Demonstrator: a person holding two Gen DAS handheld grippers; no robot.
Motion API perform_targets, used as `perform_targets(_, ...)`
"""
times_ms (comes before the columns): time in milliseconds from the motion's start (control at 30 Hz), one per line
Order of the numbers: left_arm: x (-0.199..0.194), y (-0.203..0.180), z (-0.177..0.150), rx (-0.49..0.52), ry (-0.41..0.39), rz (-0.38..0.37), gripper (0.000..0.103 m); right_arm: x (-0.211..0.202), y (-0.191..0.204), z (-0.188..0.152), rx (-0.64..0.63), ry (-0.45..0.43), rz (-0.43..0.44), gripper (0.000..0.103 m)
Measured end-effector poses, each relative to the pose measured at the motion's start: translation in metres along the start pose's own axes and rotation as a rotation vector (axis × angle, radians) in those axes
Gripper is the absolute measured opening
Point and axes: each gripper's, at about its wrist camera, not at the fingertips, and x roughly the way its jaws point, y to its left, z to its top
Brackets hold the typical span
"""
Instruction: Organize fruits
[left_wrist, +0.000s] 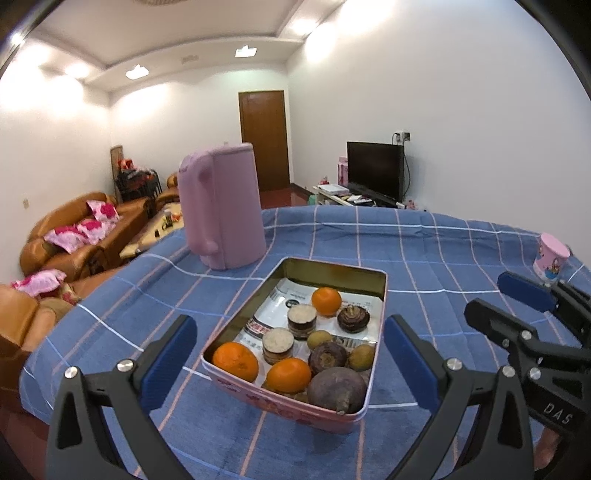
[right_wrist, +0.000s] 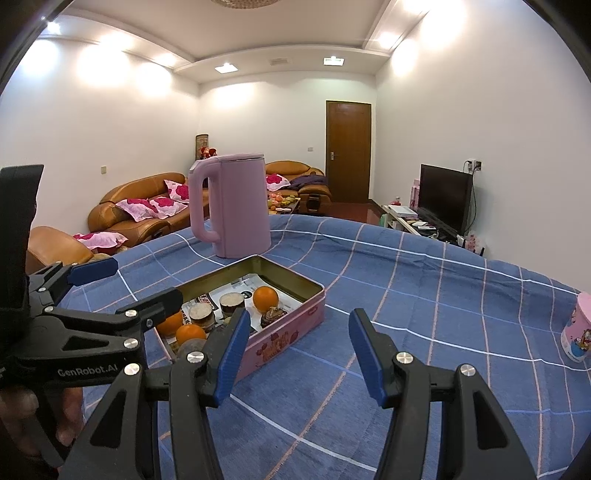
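A pink tin box (left_wrist: 333, 266) lined with newspaper sits on the blue checked cloth. It holds three oranges (left_wrist: 326, 301), dark purple round fruits (left_wrist: 337, 389), two small brownish fruits (left_wrist: 362, 356) and two cut cylindrical pieces (left_wrist: 302, 320). My left gripper (left_wrist: 290, 326) hovers open just before the tin's near end, nothing between its fingers. In the right wrist view the tin (right_wrist: 280, 339) lies ahead to the left, and my right gripper (right_wrist: 299, 332) stands open over bare cloth beside it. The left gripper (right_wrist: 129, 286) shows at that view's left edge; the right gripper (left_wrist: 511, 306) shows at the left view's right edge.
A pink kettle (left_wrist: 221, 206) stands just behind the tin. A pink printed cup (right_wrist: 578, 328) stands at the table's right side. The table's edge drops off to the left towards brown sofas (right_wrist: 136, 206). A television (right_wrist: 445, 197) stands by the far wall.
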Motion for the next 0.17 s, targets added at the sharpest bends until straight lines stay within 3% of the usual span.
perform_targets(167, -0.0024, -0.0040, 0.0013, 0.009, -0.011, 0.004, 0.103, -0.0020, -0.0067, -0.0024, 0.011, 0.002, -0.012, 0.058)
